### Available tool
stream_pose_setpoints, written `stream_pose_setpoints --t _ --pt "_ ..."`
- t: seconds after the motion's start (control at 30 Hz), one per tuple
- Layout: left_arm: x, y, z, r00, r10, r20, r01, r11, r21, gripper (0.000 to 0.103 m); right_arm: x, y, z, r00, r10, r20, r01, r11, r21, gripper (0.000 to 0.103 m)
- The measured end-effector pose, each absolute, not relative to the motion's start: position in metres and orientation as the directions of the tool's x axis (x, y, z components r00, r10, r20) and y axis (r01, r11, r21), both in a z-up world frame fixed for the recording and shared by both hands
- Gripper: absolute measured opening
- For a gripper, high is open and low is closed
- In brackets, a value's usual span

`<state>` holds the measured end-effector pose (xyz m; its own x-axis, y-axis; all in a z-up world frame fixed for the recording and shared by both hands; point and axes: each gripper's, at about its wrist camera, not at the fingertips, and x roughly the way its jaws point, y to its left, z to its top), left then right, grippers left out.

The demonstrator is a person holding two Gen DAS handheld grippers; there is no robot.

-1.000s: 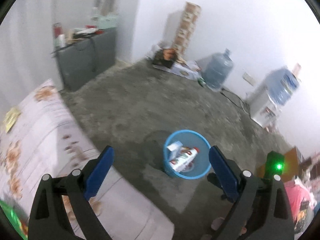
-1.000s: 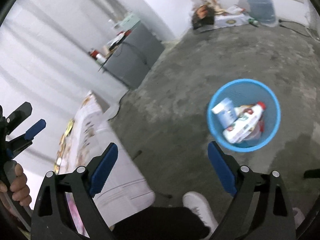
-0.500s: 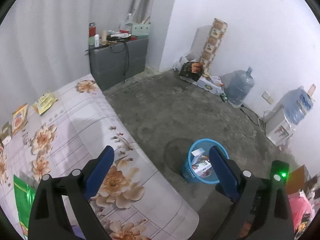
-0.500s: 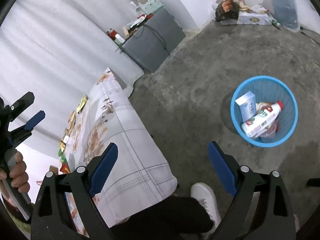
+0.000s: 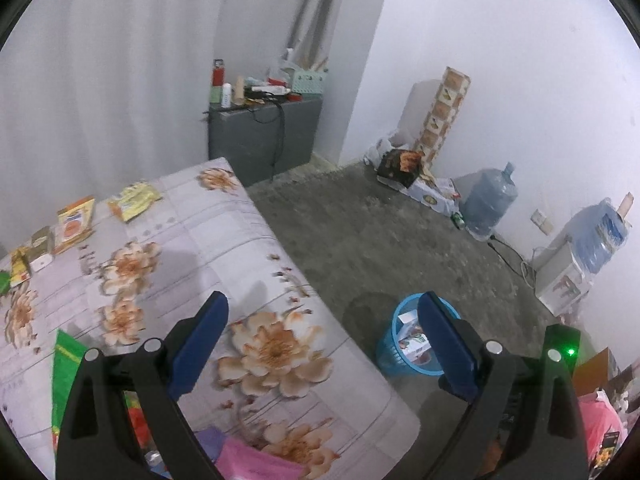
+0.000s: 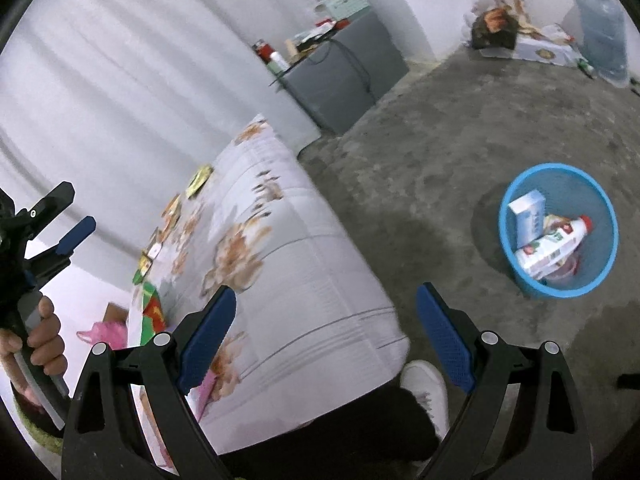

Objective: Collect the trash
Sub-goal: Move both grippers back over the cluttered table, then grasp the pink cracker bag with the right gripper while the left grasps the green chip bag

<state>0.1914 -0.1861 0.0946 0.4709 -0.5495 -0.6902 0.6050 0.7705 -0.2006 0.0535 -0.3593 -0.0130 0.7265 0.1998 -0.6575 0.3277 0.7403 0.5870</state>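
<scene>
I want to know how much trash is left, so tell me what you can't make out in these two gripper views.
- Blue bin: left wrist view, the left gripper finger covers part of it; its bottom is unseen.
- Green packet: left wrist view, partly behind the gripper frame.
- Pink bag: cut off by the lower edge.
- Wrappers on the floral table: right wrist view, blurred, labels unreadable.

Bed (image 5: 240, 248): floral cover, orange blossoms on pale grid. Yellow packet (image 5: 134, 200) at 11 o'clock, near far corner. Orange packet (image 5: 74, 226) just beside it, toward 9 o'clock; small packets (image 5: 32, 256) next in row. Green wrapper (image 5: 68, 368) at 8 o'clock edge. Pink sheet (image 5: 256, 462) at 6 o'clock.

Concrete floor (image 5: 380, 240): blue basket (image 6: 558, 228) at 3 o'clock, apart from bed, holding carton and bottle. Water jug (image 5: 490, 204) at 2 o'clock by wall. Grey cabinet (image 5: 264, 138) at 12 o'clock.
</scene>
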Motion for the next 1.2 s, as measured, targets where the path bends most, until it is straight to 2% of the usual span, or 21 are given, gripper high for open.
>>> stream_pose_setpoints --t 0.3,0.53,0.67,0.83,0.87,1.03,1.2 --pt "0.179 -0.086 0.108 0.603 -0.488 -0.631 0.487 0.852 -0.194 0.093 0.057 -0.32 -0.007 0.713 0.385 -0.586 0.173 0.714 0.679 0.087" --pt "0.154 0.02 0.096 0.686 -0.398 -0.609 0.321 0.917 -0.236 0.093 0.073 -0.263 -0.014 0.592 0.581 -0.558 0.056 0.662 0.748 0.086" --pt "0.141 0.063 0.076 0.691 -0.377 -0.617 0.254 0.926 -0.281 0.093 0.075 -0.235 -0.02 0.535 0.63 -0.562 0.04 0.646 0.763 0.082" --pt "0.121 0.085 0.046 0.662 -0.407 -0.629 0.255 0.912 -0.321 0.093 0.078 -0.205 -0.03 0.47 0.657 -0.589 0.048 0.648 0.761 0.073" --pt "0.118 0.086 0.04 0.653 -0.415 -0.633 0.26 0.908 -0.327 0.091 0.079 -0.199 -0.033 0.455 0.66 -0.598 0.053 0.65 0.758 0.07" --pt "0.108 0.077 0.004 0.598 -0.444 -0.667 0.303 0.896 -0.325 0.068 0.088 -0.179 -0.043 0.398 0.659 -0.638 0.086 0.665 0.742 0.056" --pt "0.099 0.06 -0.032 0.553 -0.402 -0.73 0.33 0.91 -0.251 0.052 0.089 -0.176 -0.043 0.391 0.648 -0.653 0.094 0.678 0.729 0.041"
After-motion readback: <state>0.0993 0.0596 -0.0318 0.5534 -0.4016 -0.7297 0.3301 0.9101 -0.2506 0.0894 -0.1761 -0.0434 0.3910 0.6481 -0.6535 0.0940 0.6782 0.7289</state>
